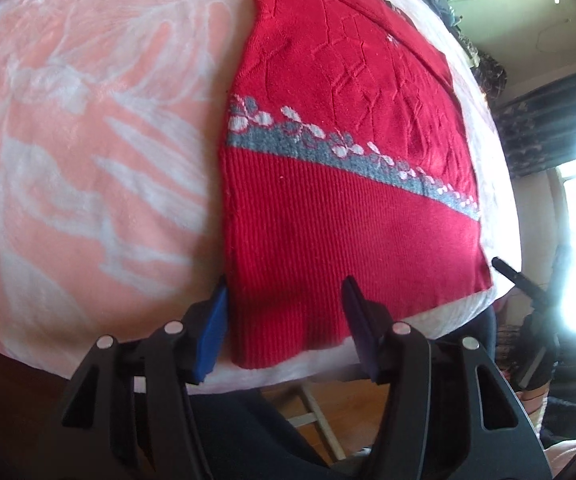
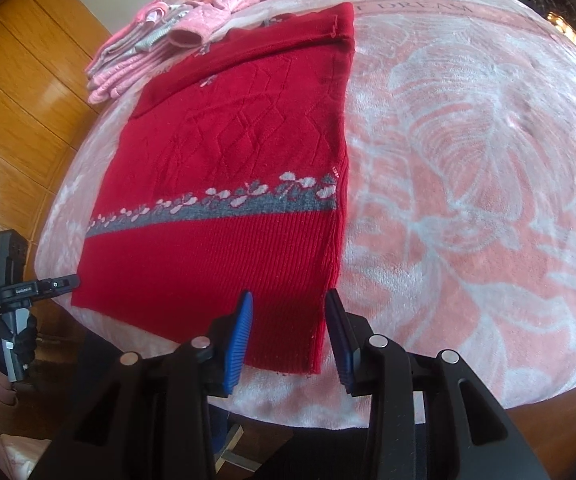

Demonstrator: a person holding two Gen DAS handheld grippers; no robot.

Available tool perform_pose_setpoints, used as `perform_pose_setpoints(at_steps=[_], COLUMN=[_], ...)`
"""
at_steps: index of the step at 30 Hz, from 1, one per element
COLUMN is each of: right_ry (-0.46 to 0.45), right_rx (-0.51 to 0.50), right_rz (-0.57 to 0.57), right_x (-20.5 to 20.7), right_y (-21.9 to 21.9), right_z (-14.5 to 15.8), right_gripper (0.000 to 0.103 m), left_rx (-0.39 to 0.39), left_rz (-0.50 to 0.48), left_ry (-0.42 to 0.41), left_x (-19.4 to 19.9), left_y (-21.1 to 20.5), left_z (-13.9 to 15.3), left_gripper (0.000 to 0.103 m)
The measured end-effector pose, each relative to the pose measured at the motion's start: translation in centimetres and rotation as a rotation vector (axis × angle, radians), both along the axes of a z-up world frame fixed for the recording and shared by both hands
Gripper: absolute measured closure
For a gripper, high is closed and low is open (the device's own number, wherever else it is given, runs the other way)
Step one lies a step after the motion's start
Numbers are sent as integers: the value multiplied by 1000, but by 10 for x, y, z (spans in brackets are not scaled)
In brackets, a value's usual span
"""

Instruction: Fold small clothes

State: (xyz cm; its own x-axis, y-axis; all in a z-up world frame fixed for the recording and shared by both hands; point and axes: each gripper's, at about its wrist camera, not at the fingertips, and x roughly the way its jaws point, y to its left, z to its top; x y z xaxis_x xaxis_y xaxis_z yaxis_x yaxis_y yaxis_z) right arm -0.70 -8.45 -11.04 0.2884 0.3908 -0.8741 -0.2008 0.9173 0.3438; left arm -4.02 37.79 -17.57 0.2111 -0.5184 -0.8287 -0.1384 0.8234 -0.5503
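Two grippers sit at the near hem of a red sweater [image 1: 340,200], each with its blue-padded fingers spread apart and nothing clamped between them. The left gripper [image 1: 283,300] straddles the sweater's near left corner: one finger lies just off the cloth's side edge, the other over the ribbed hem. The right gripper [image 2: 288,312] straddles the near right corner in the same way, one finger over the hem, the other just beside the folded side edge. Whether the pads touch the knit cannot be told.

The sweater lies flat on a pink blanket [image 2: 468,184] with a pale leaf pattern, its hem towards the cameras. A grey band with white flowers [image 2: 223,204] crosses it above the ribbing, and a diamond pattern fills the body beyond. One sleeve [image 2: 288,40] is folded across the far end. Further back, to the left, a heap of pink clothes [image 2: 155,44] rests on the blanket, just beside the sweater's far corner.
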Motion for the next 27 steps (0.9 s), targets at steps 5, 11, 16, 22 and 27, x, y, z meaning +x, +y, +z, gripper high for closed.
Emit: perform_pose_setpoints(at_steps=[5, 11, 16, 22, 27], right_ry=[1, 50, 95, 152, 135], right_rx=[-2, -16, -35, -47, -64], right_rz=[8, 5, 14, 8, 37], right_x=[2, 13, 14, 23, 21], right_y=[1, -2, -2, 4, 15], right_z=[-2, -10, -20, -33, -33], right_gripper=[64, 48, 46, 41, 52], left_rx=[-215, -226, -218, -124, -135], left_rz=[84, 89, 80, 8, 25], left_ry=[66, 82, 58, 13, 15], left_x=[4, 10, 11, 19, 23], left_y=[8, 7, -1, -18, -16], left_z=[-18, -25, -20, -12, -13], left_gripper=[73, 70, 57, 45, 50])
